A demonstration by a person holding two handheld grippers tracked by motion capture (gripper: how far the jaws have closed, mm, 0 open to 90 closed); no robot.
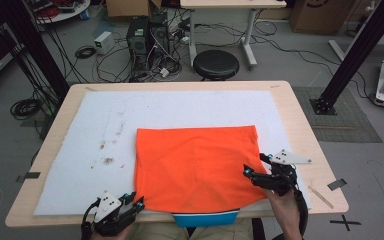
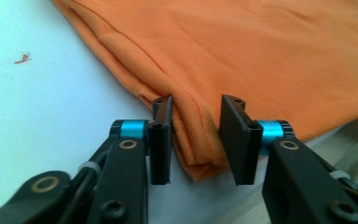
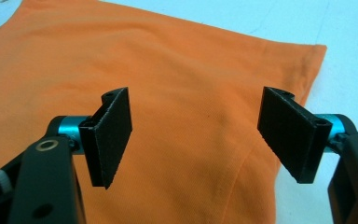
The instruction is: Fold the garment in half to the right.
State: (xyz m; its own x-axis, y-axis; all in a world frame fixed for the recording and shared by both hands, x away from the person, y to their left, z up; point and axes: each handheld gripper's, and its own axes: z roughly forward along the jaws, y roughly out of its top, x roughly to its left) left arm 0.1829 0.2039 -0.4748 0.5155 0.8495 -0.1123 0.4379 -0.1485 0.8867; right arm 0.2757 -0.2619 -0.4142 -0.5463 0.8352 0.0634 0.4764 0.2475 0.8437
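Matt, seemingly piqué-knit orange cloth (image 2: 261, 51)

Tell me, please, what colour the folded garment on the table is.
Orange garment, shown best in the high view.

We are looking at a wooden table (image 1: 300, 120) carrying a white mat (image 1: 180, 107), which is showing dark specks (image 1: 107, 161) toward its left side. Beyond the table's far edge, a round black stool (image 1: 216, 64) is standing on the floor, and left of the stool a computer tower (image 1: 138, 41) is sitting among tangled cables (image 1: 107, 62). A wooden stick (image 1: 320, 194) is lying on the table's near right corner, just beside a strip of dark tape (image 1: 336, 184).
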